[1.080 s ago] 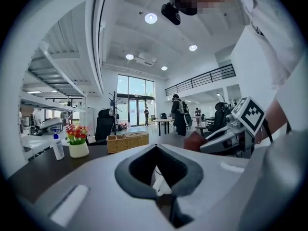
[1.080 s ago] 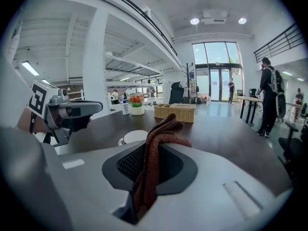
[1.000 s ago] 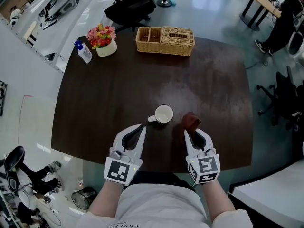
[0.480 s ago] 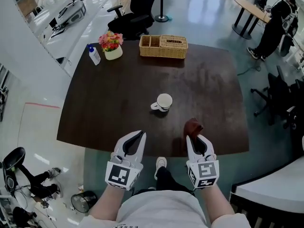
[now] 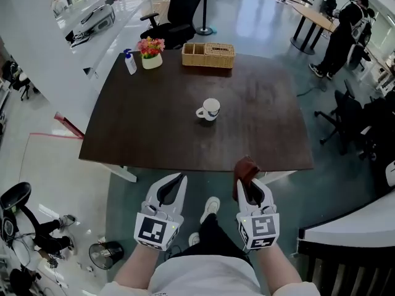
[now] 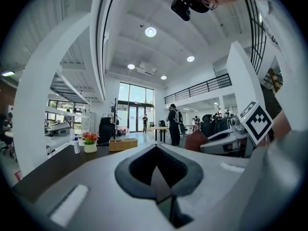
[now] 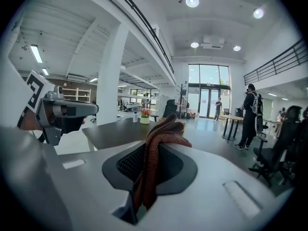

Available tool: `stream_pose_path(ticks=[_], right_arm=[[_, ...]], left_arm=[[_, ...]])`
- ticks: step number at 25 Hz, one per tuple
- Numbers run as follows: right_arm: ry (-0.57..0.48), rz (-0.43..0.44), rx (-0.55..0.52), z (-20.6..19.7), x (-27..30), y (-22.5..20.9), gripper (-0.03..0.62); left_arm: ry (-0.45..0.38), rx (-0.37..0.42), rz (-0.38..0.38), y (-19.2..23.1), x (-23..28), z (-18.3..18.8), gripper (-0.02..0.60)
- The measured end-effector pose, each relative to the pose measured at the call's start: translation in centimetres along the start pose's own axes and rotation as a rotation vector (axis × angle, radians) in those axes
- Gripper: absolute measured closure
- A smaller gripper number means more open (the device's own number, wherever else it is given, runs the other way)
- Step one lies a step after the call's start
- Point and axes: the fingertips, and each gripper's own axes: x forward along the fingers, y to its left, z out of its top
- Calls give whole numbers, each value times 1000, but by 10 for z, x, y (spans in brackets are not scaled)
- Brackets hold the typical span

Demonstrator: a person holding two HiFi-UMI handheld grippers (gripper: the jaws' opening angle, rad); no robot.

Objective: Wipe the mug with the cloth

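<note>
Holding cloth (image 7: 155, 150) pinched in right gripper (image 5: 250, 184), left gripper (image 5: 170, 187) closed empty; mug (image 5: 211, 110) well ahead on table (image 5: 154, 122), between both.

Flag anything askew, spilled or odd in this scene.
Nothing stands out. The mug stands upright on the table with no spill; the cloth is clamped in the right gripper, held off the table's near edge.

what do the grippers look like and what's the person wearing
Both the left gripper and the right gripper are white moulded shells with dark grey padded jaw insides. Each carries a cube with black-and-white square markers. No cables show. The person wears a white short-sleeved top.
</note>
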Motion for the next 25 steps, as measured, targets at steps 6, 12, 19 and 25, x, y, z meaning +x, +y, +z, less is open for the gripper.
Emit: stream_pose_path(ticks=[6,12,19,25], right_arm=[[-29,-8,-1,0,-57,26,516],[-53,0,30,-13,-94,34,516],[-74,34,20,-12,-140,38,517],[-97,45,8,-10,-168,44,517]], left_arm=[[1,-2,7,-37,-48,6,581],[-22,27,22,-61,-76,12,581],[-41,66,39,-95,-108,22,581],[-53,84,44,-116,-128,28,581]])
